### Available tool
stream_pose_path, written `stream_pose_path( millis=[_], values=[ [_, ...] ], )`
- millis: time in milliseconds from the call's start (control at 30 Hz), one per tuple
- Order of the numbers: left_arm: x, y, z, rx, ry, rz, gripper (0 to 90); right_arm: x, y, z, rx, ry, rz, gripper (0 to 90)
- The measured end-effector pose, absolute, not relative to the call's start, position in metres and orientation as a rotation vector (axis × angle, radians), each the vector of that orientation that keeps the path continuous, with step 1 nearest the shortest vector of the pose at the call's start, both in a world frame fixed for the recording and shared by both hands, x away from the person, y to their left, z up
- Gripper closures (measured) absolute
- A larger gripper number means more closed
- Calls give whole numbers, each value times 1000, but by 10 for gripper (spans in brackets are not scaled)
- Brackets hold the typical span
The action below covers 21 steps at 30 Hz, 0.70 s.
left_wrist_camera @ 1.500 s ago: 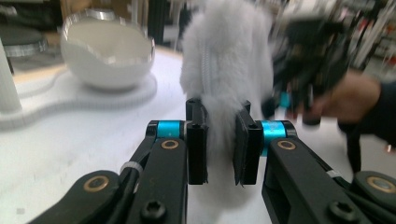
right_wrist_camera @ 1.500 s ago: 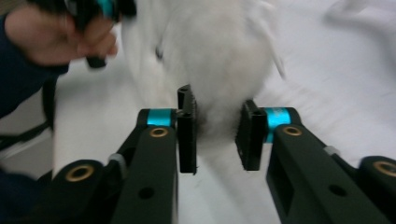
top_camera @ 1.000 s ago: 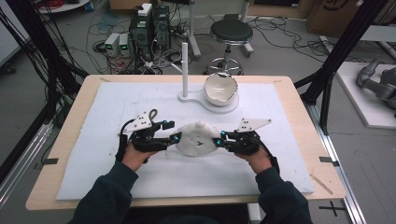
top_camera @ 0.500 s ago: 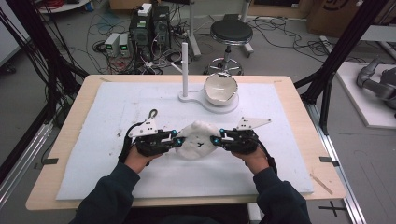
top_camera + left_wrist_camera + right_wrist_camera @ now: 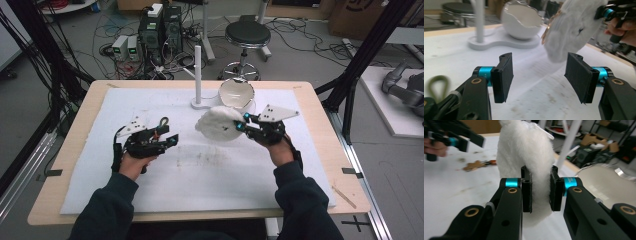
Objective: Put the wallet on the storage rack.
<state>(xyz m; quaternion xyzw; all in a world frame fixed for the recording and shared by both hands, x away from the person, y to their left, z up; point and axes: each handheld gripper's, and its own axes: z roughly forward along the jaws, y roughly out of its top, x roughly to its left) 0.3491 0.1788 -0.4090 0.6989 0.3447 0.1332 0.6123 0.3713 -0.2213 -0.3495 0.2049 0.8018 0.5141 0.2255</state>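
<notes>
**Right gripper lifts white plush, left lets go**

Right gripper [image 5: 239,125] clamps the white fluffy plush [image 5: 219,122], jaws pressed into the pile on both sides. Plush hangs off the mat, just in front of the white bowl [image 5: 236,92] and stand post [image 5: 198,75]. Right forearm angles in from bottom right, gripper pointing left. Left gripper [image 5: 172,141] sits low over the white mat [image 5: 210,175], well apart from the plush, jaws just opened, nothing between them, pointing right.
</notes>
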Motion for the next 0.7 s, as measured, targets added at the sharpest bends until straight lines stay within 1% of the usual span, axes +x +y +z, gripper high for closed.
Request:
stream_pose_path(
  millis=[33,67,100,133,167,200,400,567,600,700],
  values=[
    [350,185,-408,1602,813,327,382,382,-223,-338,556,2185,1379,771],
    [350,188,-408,1598,825,339,382,382,-223,-338,556,2185,1379,771],
    [351,193,-408,1586,845,351,373,393,-226,-326,546,2157,1345,770],
    [351,195,-408,1583,854,354,373,393,-226,-326,546,2157,1345,770],
    [351,199,-409,1577,870,359,366,404,-229,-316,535,2126,1298,770],
    [351,202,-409,1573,881,367,366,404,-229,-316,535,2126,1298,770],
    [352,211,-411,1552,914,364,354,437,-238,-296,536,2084,1156,770],
    [353,211,-412,1548,919,352,353,465,-238,-291,524,2076,1039,770],
    [353,211,-413,1544,918,348,353,465,-238,-291,524,2076,1039,770],
    [353,212,-414,1541,923,338,353,479,-236,-301,513,2091,964,769]
  ],
)
